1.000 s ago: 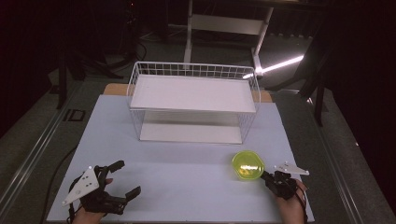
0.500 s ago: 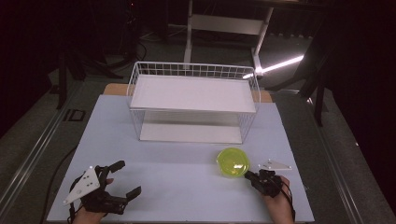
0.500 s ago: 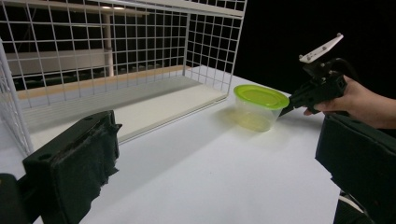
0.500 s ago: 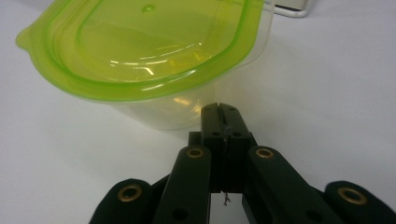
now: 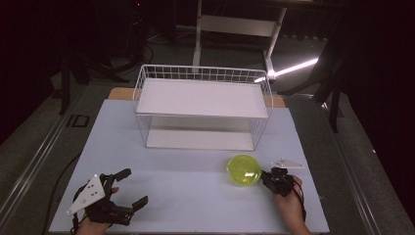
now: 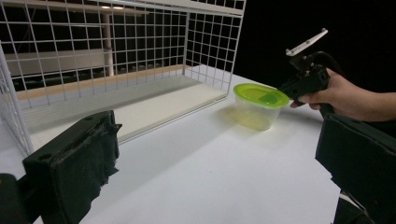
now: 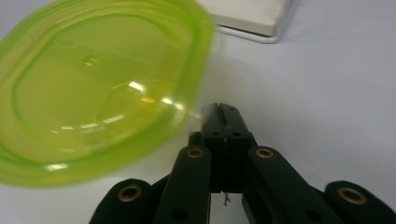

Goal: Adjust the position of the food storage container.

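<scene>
1. The green-lidded tub (image 5: 243, 170) is seen on the counter (image 5: 195, 196), before the wire rack (image 5: 203, 105).
2. The right tongs (image 5: 265, 175) are pressed together, touching its rim.
3. The left tongs (image 5: 135, 187) are held apart, well away.

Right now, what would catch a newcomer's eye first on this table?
The bright lime-green translucent plastic container with its lid, near the table's right front, stands out at once. The shut right gripper touches its rim. Behind it stands a white wire-mesh shelf rack, and the left gripper rests open at the front left.
</scene>
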Demonstrator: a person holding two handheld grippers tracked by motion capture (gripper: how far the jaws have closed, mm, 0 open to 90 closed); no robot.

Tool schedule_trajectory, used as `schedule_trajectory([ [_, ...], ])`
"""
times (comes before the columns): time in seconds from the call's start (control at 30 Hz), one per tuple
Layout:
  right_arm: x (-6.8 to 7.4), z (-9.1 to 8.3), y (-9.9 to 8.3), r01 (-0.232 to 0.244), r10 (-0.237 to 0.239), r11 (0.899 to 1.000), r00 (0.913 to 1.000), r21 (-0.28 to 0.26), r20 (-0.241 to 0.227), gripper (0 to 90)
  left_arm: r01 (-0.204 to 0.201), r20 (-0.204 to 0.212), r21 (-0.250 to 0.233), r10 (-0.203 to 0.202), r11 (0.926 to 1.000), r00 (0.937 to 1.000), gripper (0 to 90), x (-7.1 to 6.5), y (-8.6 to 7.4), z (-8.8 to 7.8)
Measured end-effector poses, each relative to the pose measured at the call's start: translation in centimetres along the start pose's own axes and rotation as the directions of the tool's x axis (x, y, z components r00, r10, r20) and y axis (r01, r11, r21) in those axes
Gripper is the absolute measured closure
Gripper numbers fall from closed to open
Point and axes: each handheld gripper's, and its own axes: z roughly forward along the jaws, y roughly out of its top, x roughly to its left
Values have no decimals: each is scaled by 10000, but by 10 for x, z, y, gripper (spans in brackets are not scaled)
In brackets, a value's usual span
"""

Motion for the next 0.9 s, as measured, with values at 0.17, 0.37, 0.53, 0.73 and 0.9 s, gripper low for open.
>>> schedule_trajectory([
  [0.17,13,6,3,59,-55,10000,9989,68,-464,900,2,29,17,-2,10000,10000,3,0,0,0],
  [0.37,31,15,5,272,-253,9994,9959,212,-870,900,-33,80,38,32,10000,10000,3,-1,0,1],
  [0.53,47,23,10,400,-371,9990,9917,210,-1235,900,-28,73,38,28,10000,10000,3,-1,0,1],
  [0.73,66,34,16,402,-365,9990,9858,190,-1640,900,-14,78,71,13,10000,10000,3,-1,0,1],
  [0.9,80,40,20,504,-458,9985,9805,193,-1912,900,1,67,80,-2,10000,10000,3,0,0,1],
])
